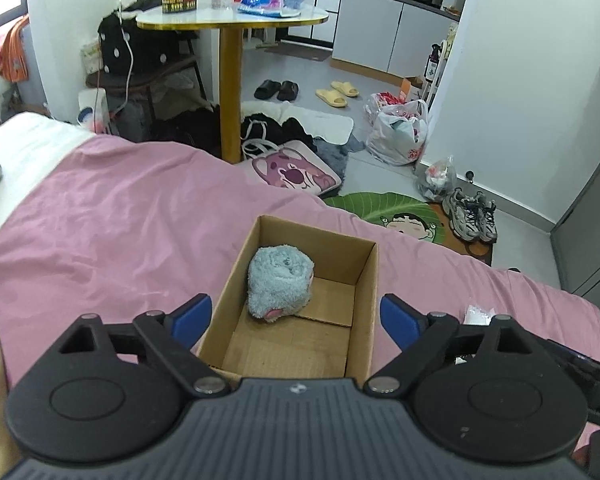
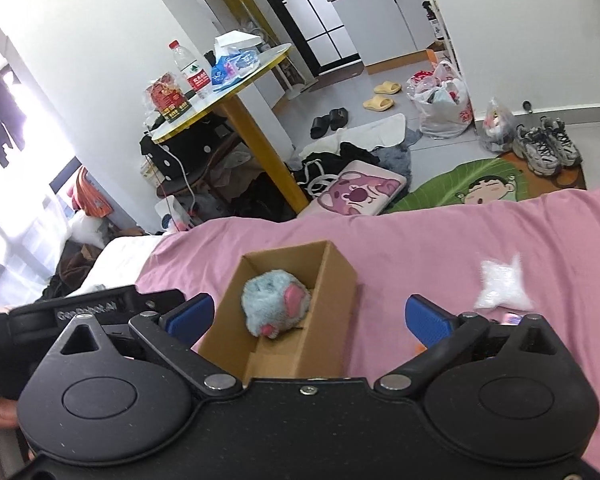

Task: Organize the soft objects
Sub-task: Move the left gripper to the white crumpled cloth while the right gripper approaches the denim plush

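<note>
- Fluffy blue rolled plush [image 1: 279, 285], terry-textured with small pink patches, lies inside the cardboard box [image 1: 367, 280], against its left wall and toward the far end; in the right wrist view the same soft ball [image 2: 275, 305] shows a pink patch on top.
- The cardboard box is plain brown corrugated board, rectangular and open-topped, and it stands on the pink bedsheet [image 1: 112, 224], which is smooth cotton-like cloth with light creases.
- My left hand-held gripper [image 1: 296, 318] hangs over the near end of the box with its blue-padded fingers [image 1: 192, 314] spread wide, one on each side of the box walls, gripping nothing.
- My right hand-held gripper [image 2: 310, 316] is likewise spread apart and empty, its left pad just beside the box, its right pad over the bedsheet.
- Right of the box, on the bedsheet, lies a white star-shaped puffy thing [image 2: 502, 285], blurred, so I cannot tell its material.
- Beyond the box, past the foot of the bed, a flat pink cushion [image 1: 296, 174] printed with a bear face lies on the floor, next to the yellow leg of a round-edged counter [image 1: 232, 20].
</note>
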`<state>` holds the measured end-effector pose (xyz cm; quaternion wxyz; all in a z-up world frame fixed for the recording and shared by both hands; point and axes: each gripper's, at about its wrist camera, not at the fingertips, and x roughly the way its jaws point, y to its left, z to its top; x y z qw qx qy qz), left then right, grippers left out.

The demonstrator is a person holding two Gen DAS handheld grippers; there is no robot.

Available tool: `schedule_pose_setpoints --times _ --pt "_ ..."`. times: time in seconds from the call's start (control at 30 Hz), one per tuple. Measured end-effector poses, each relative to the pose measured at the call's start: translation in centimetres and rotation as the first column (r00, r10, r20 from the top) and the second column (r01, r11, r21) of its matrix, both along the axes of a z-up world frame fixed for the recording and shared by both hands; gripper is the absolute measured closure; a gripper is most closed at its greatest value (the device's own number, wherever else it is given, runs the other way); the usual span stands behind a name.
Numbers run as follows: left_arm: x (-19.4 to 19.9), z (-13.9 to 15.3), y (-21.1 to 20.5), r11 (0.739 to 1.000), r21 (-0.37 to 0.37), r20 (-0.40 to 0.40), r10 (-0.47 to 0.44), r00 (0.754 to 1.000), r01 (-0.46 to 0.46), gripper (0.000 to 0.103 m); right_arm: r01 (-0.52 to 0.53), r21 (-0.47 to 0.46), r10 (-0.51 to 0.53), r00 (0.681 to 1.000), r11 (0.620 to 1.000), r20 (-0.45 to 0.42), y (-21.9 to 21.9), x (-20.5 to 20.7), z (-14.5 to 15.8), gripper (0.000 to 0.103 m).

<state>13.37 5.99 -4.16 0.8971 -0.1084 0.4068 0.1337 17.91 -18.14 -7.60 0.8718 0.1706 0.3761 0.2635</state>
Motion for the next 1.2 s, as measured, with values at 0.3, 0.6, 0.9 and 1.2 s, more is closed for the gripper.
schedule_pose_setpoints --times 0.3,0.6,0.9,1.2 --pt "-1.6 0.9 -3.0 0.999 0.026 0.041 -0.021 0.999 0.020 0.001 0.037 -0.001 -0.037 0.999 0.999 0.028 -3.9 -0.7 0.5 0.000" --pt "-2.5 1.9 -5.5 0.998 0.060 0.062 -0.026 0.998 0.023 0.001 0.011 -0.007 -0.010 0.997 1.000 0.075 -6.6 -0.9 1.5 0.000" --pt "-3.6 2.0 -7.7 0.998 0.057 0.076 -0.033 0.997 0.028 0.000 -0.022 -0.018 0.024 0.994 1.000 0.103 -9.0 -1.8 1.9 0.000" --pt "-4.1 0.8 -9.9 0.999 0.007 0.032 -0.048 0.998 0.048 0.001 -0.017 -0.031 0.019 0.998 0.999 0.057 -10.7 -2.3 0.4 0.000"
